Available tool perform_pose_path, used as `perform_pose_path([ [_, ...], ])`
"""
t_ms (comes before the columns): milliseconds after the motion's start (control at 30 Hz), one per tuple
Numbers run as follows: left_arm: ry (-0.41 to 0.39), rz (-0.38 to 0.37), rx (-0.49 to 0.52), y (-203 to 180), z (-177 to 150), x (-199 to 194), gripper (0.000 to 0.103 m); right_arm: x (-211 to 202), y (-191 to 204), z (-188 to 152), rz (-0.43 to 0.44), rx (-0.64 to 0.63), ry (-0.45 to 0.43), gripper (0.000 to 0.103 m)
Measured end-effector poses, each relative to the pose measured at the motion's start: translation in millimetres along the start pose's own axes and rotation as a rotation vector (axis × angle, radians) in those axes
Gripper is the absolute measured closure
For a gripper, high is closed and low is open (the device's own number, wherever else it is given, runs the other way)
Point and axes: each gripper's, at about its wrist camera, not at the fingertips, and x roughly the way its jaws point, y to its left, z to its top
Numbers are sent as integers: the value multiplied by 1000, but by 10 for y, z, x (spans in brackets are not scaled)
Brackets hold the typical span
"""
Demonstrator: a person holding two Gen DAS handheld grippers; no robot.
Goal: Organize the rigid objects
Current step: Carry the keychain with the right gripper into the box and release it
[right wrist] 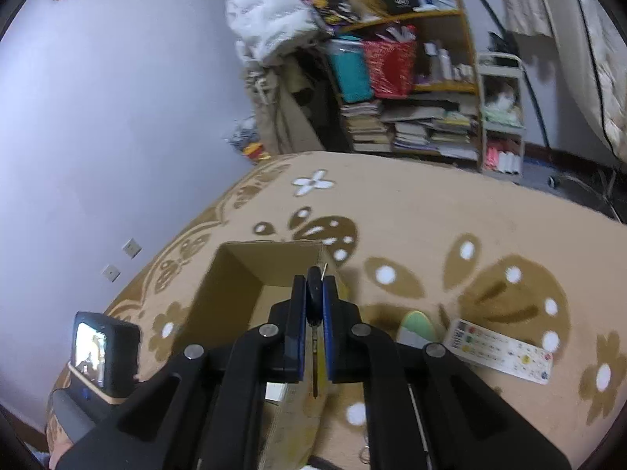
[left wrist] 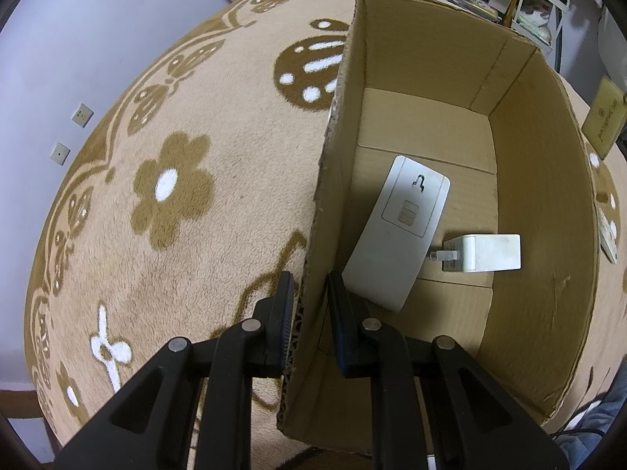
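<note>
Corrugated cardboard sits pinched in the left gripper (left wrist: 309, 313): its two pads straddle the near wall of the open box (left wrist: 540, 203), one outside against the carpet side, one inside, closed narrow on the wall itself. That grip looks meant to steady the light box so it does not slide or tip while things are dropped in.

Just ahead of the inner pad, on the box floor, lies a flat white device (left wrist: 399, 231) with a small hatch on its back, and beyond it to the right a white plug adapter (left wrist: 482, 252), its prongs turned toward the device — both already stowed.

The right gripper (right wrist: 314, 313) is clamped on a black-headed key (right wrist: 313, 293), blade hanging down between the pads. It hovers above the box (right wrist: 235, 274), which lies directly ahead and below, so the key seems about to go in next. Just right of this gripper, on the surface, rest a white remote control (right wrist: 499, 350) with coloured buttons and a pale green oval object (right wrist: 417, 327), apparently waiting their turn.

Everything sits on a beige plush cover (left wrist: 176, 117) patterned with brown flowers and butterflies — whether it covers a table or a bed I cannot tell. Behind are a lilac wall with two sockets (left wrist: 70, 133) and crowded shelves (right wrist: 415, 90) of books and bags.
</note>
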Motion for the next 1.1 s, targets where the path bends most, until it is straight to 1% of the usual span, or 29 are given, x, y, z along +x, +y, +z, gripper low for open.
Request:
perform_pose_path([
  [200, 1, -3, 0, -7, 2, -2, 87, 70, 207, -68, 53, -40, 16, 94],
  [333, -1, 1, 4, -14, 1, -7, 87, 134, 277, -130, 91, -45, 29, 94],
  [567, 1, -2, -1, -5, 8, -3, 87, 87, 492, -150, 141, -92, 17, 94],
  [667, 0, 3, 2, -11, 8, -4, 87, 138, 560, -191, 135, -113, 32, 94],
  [767, 0, 1, -1, -5, 10, -1, 87, 268, 562, -282, 119, -114, 70, 94],
  [933, 1, -2, -5, 8, 12, 2, 87, 516, 466, -444, 62, -110, 158, 94],
  [1100, 1, -5, -9, 18, 7, 9, 87, 570, 381, -482, 25, -98, 188, 94],
])
